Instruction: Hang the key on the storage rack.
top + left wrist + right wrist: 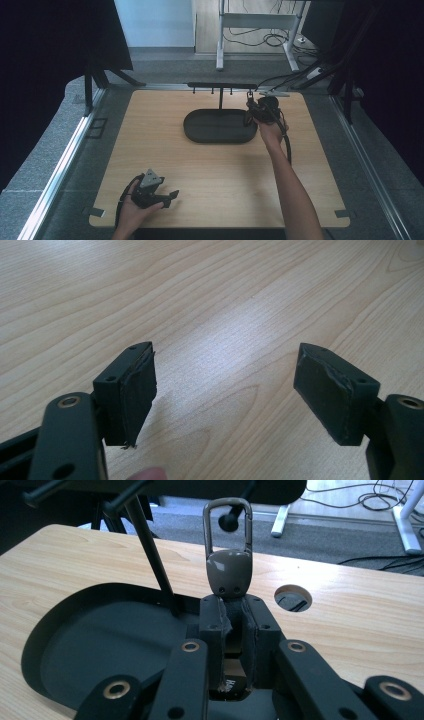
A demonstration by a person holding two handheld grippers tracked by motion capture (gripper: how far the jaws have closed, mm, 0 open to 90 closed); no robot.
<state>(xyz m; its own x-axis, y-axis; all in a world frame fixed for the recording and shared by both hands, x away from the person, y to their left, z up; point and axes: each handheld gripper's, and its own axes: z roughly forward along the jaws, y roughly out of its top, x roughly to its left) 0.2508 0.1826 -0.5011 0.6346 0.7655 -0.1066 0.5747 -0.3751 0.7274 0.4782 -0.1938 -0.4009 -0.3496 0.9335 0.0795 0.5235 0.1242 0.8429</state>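
Note:
My right gripper (235,615) is shut on a brown-grey carabiner clip (229,572), which stands upright with its loop on top. The knob of a black peg (229,522) shows through that loop; I cannot tell whether the loop is around the peg. In the high view the right gripper (252,107) holds the clip (249,95) just under the right end of the black hanger bar (221,85). The left gripper (171,198) rests near the table's front left. Its jaws (225,390) stand wide open over bare wood.
A black oval tray (192,131) forms the rack's base, with a thin post (150,550) rising from it. A round cable hole (293,598) lies in the tabletop right of the tray. Floor cables and a white desk frame (255,22) are beyond the table.

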